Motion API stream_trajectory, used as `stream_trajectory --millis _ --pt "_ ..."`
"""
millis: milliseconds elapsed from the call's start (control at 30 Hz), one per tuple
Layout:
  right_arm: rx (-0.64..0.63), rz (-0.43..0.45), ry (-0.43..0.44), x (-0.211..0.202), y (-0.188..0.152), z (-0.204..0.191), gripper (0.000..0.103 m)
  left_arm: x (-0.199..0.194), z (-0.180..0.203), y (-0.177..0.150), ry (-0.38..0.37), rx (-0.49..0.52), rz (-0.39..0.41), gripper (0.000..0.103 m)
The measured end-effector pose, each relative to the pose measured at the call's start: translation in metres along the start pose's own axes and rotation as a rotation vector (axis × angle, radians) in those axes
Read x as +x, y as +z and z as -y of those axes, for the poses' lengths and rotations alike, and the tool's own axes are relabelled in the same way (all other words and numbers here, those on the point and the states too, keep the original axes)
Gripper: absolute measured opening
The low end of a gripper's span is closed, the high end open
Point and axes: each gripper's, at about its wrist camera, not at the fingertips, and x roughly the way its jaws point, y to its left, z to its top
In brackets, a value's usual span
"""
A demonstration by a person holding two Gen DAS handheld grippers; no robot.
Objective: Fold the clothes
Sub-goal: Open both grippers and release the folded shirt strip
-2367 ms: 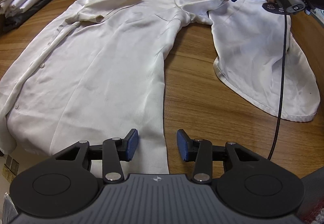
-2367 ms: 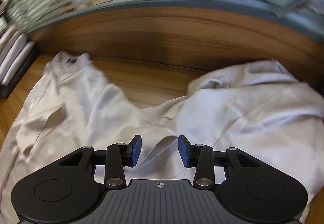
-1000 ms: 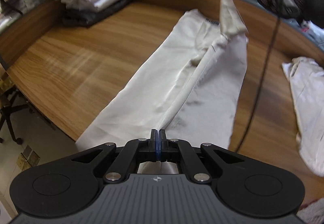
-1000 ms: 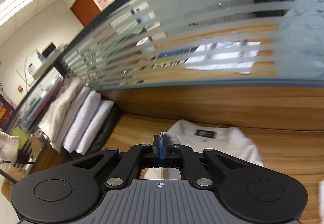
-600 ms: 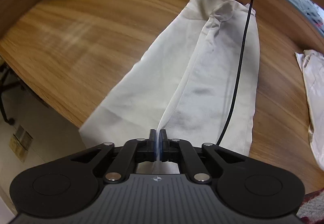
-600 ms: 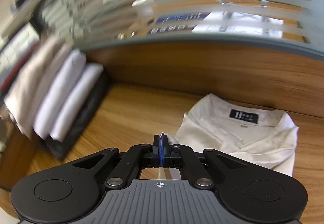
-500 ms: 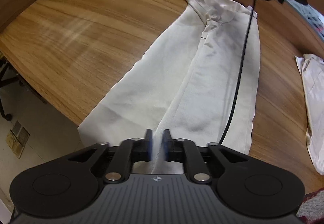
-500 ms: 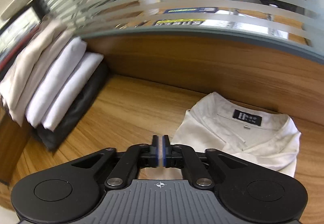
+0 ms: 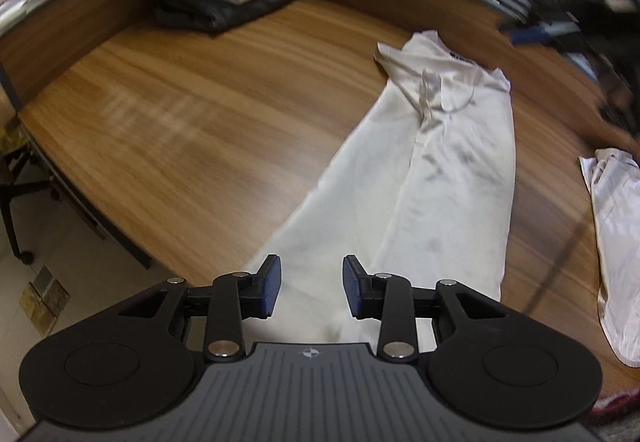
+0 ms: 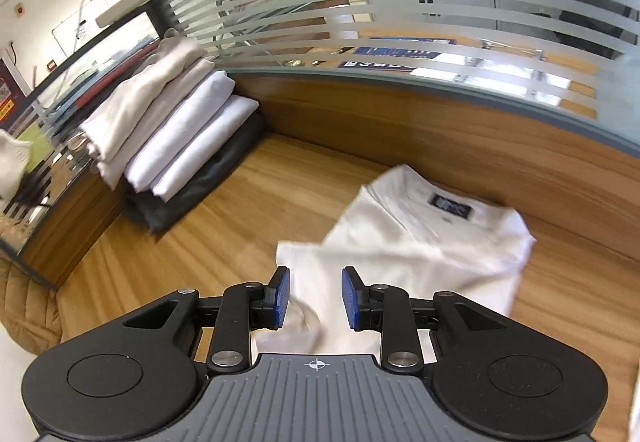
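The shirt [image 9: 452, 178] lay on the wooden table [image 9: 192, 114], folded into a long narrow strip with its collar at the far end and its hem at the near edge. The left gripper [image 9: 311, 286] stood over the hem with its jaws open and nothing between them; the nearest part of the hem was hidden behind the gripper body. The right gripper [image 10: 316, 297] was over the collar end, its jaws open also, with cloth seen in the gap below them, but whether the pads touched it could not be told. In the right wrist view the shirt [image 10: 420, 246] was blurred, and only a dark label [image 10: 450, 207] at the collar was clear. In the left wrist view the right gripper [image 9: 532, 32] was only a dark smear at the far right, so its shape was hard to make out. A second garment [image 9: 616, 242] lay at the right, cut off by the picture edge. A pile of folded clothes [image 10: 168, 130] stood in the far left corner.
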Motion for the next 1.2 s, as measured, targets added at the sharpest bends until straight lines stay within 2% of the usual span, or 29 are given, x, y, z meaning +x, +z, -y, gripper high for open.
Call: stream_trajectory --millis 133,267,400,533,733,833,1000,1200 --pt "-0.007 -0.002 -0.003 -0.037 -0.028 0.013 0.031 0.007 -0.006 0.031 -0.005 0.076 0.046 0.041" --pt "-0.009 -0.004 -0.03 -0.061 -0.061 0.017 0.031 0.026 -0.016 0.074 -0.051 0.169 0.083 0.042" --pt "0.015 0.015 -0.114 -0.076 -0.095 0.012 0.031 0.057 -0.025 0.122 -0.135 0.307 0.105 0.043" --pt "0.119 0.042 -0.239 -0.082 -0.127 -0.001 0.031 0.094 -0.02 0.168 -0.233 0.467 0.097 0.043" --pt "0.359 0.1 -0.361 -0.082 -0.173 -0.026 0.031 0.124 0.01 0.226 -0.367 0.694 0.129 0.048" --pt "0.431 0.114 -0.396 -0.08 -0.189 -0.045 0.031 0.138 0.028 0.253 -0.429 0.729 0.108 0.048" --pt "0.515 0.133 -0.43 -0.075 -0.21 -0.079 0.031 0.164 0.063 0.287 -0.475 0.762 0.065 0.05" --pt "0.558 0.135 -0.493 -0.057 -0.226 -0.128 0.031 0.199 0.123 0.3 -0.565 0.877 0.03 0.054"
